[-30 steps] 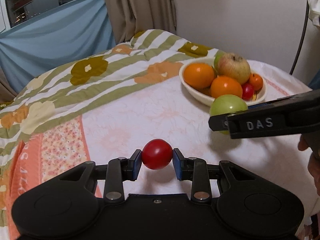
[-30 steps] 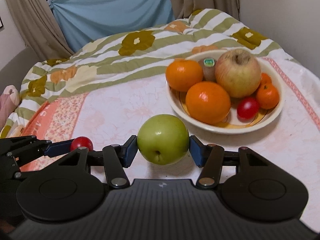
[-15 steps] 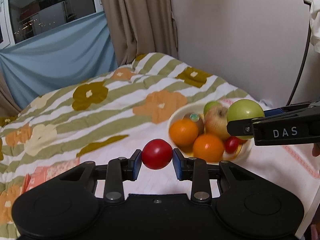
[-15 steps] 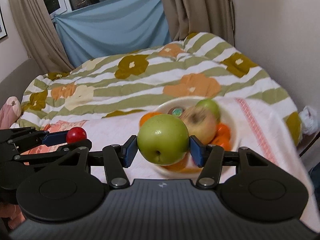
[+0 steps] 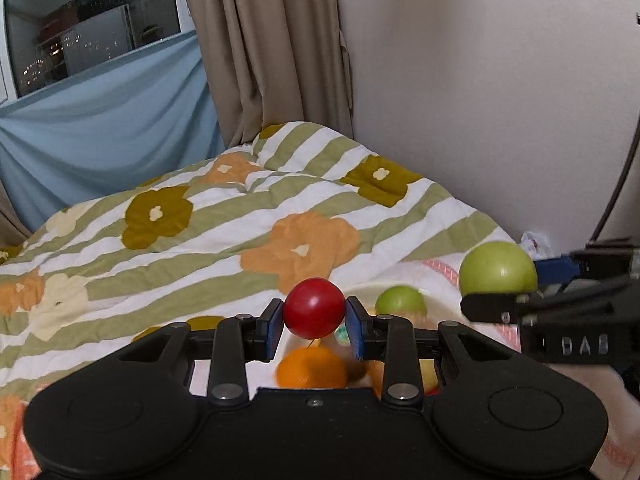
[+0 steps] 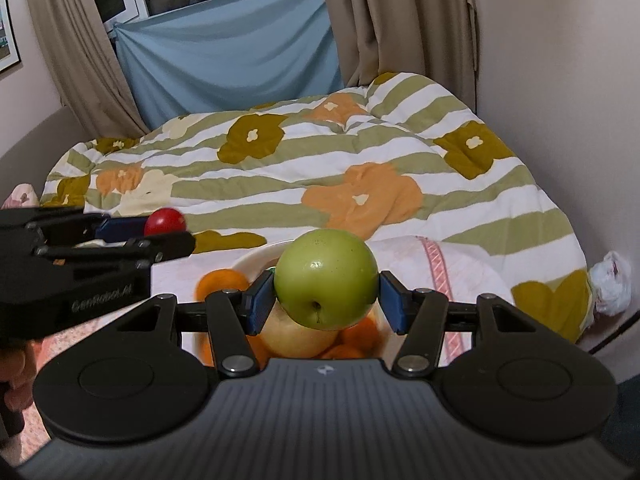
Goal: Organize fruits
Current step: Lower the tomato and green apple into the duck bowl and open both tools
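My left gripper is shut on a small red fruit, held in the air above the near side of the white fruit bowl. My right gripper is shut on a green apple, also held above the bowl. The bowl holds oranges, a yellowish apple and another green fruit; my grippers hide most of it. In the left wrist view the green apple and the right gripper show at the right. In the right wrist view the red fruit shows at the left.
The bowl stands on a pale pink floral cloth over a bed. A striped duvet with big flowers lies behind it. A white wall runs along the right, curtains and a window stand behind. A crumpled white bag lies at the far right.
Both grippers have risen and moved forward with their fruits, from beside the bowl to above it. The bowl now sits low in both views, mostly under the grippers.
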Tool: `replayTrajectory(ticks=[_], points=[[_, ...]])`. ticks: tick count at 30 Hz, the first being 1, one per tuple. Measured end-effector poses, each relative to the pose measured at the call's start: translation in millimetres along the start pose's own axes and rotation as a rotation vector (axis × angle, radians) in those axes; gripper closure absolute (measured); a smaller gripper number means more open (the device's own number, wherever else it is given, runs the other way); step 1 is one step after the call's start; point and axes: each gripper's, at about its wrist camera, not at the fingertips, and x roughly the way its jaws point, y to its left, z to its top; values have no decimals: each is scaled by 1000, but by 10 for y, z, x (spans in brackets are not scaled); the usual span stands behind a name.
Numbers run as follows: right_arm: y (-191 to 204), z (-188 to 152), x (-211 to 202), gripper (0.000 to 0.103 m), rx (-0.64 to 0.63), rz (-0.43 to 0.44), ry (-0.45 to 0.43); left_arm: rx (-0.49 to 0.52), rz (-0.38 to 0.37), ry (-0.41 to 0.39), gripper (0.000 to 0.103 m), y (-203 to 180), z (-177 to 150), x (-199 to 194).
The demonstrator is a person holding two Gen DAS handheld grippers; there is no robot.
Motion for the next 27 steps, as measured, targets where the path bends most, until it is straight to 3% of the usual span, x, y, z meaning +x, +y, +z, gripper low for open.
replayTrajectory(ticks=[11, 20, 23, 25, 27], points=[[-406, 25, 389, 32, -55, 54, 59, -30, 1, 99, 66, -204, 215, 810], [-595, -20, 553, 32, -45, 70, 88, -49, -5, 187, 66, -243, 172, 1147], [-630, -20, 579, 32, -42, 72, 95, -60, -5, 187, 55, -239, 183, 1145], [-644, -12, 588, 32, -39, 75, 97, -64, 0, 175, 36, -233, 194, 1099], [-650, 1, 596, 32, -42, 78, 99, -82, 11, 157, 24, -220, 201, 1026]])
